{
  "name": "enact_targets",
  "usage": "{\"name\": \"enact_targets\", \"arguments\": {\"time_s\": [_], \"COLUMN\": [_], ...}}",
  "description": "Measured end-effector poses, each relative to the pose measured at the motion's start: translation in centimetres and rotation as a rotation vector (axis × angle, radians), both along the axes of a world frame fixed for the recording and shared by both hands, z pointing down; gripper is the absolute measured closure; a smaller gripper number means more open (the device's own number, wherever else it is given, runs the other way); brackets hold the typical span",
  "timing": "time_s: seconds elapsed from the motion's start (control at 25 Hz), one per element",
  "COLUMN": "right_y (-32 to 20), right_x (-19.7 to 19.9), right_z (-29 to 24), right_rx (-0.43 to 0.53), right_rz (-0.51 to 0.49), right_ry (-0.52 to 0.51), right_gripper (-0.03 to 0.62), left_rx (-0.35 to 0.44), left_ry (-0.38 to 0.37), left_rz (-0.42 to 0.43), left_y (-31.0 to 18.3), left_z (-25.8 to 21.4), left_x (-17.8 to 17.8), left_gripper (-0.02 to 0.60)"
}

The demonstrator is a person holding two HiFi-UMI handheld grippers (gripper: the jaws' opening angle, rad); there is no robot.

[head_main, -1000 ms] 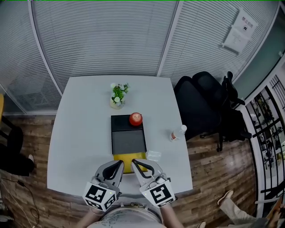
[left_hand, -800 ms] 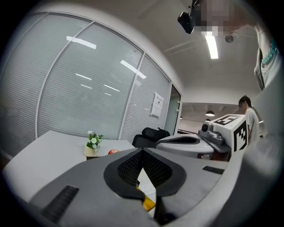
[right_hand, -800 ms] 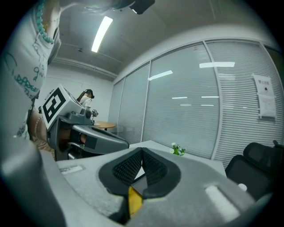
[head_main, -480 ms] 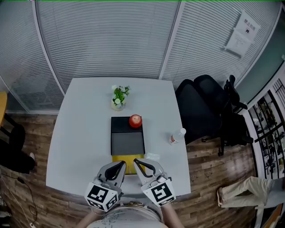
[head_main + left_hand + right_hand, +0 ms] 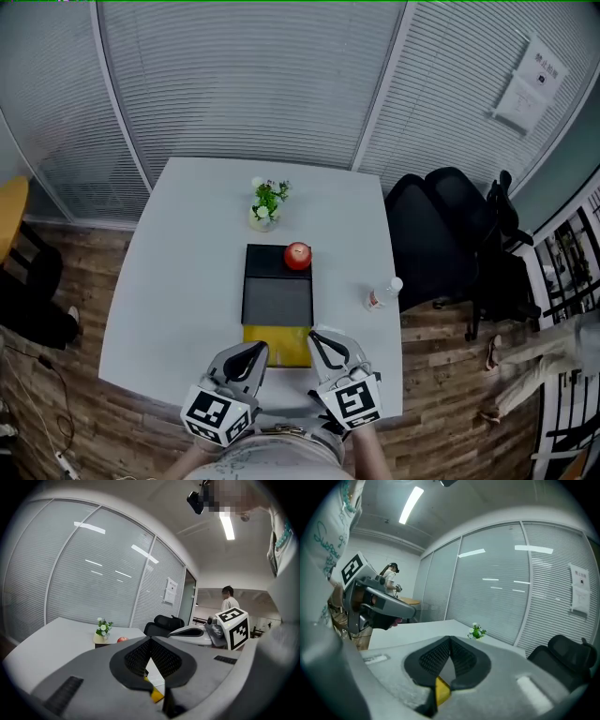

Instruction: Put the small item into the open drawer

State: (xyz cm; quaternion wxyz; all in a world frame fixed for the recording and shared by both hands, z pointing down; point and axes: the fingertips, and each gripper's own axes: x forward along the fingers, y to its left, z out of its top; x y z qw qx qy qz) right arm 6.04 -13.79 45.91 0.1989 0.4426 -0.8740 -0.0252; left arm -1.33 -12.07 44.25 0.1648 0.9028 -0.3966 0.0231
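Both my claws, left [image 5: 259,348] and right [image 5: 315,337], are pressed together, empty, at the open yellow drawer [image 5: 281,345]. The small clear item [image 5: 323,330] lies on the worktop [image 5: 187,281] just right of the drawer, outside it.

The white table [image 5: 187,272] has its near edge right under the left tongs [image 5: 260,348] and the right tongs [image 5: 315,336]. Straight ahead of both tongs, along the table's middle, a flat black box [image 5: 277,298] lies on the top. Its yellow drawer [image 5: 281,345] is pulled out toward them and reaches in between their tips. Beyond the box, farther from the tongs, a small pot of flowers [image 5: 266,208] stands upright. Ahead and to the right of the right tongs, near the table's right edge, a small bottle [image 5: 382,294] appears to lie on its side
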Motion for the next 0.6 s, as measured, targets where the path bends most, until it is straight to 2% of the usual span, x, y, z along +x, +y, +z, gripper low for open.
{"name": "enact_targets", "arguments": {"time_s": [0.28,0.6], "right_y": [-0.9,-1.2], "right_x": [3.1,7.1], "right_z": [2.5,6.6], "right_rx": [-0.019,-0.102], "right_rz": [0.036,0.108], "right_ry": [0.091,0.171], "right_gripper": [0.591,0.591], "left_rx": [-0.013,-0.027], "left_ry": [-0.013,-0.016], "left_rz": [-0.035,-0.060], "left_y": [0.3,1.3], "left_z": [0.5,0.6], "left_x": [-0.8,-1.3], "left_gripper": [0.584,0.584]}}
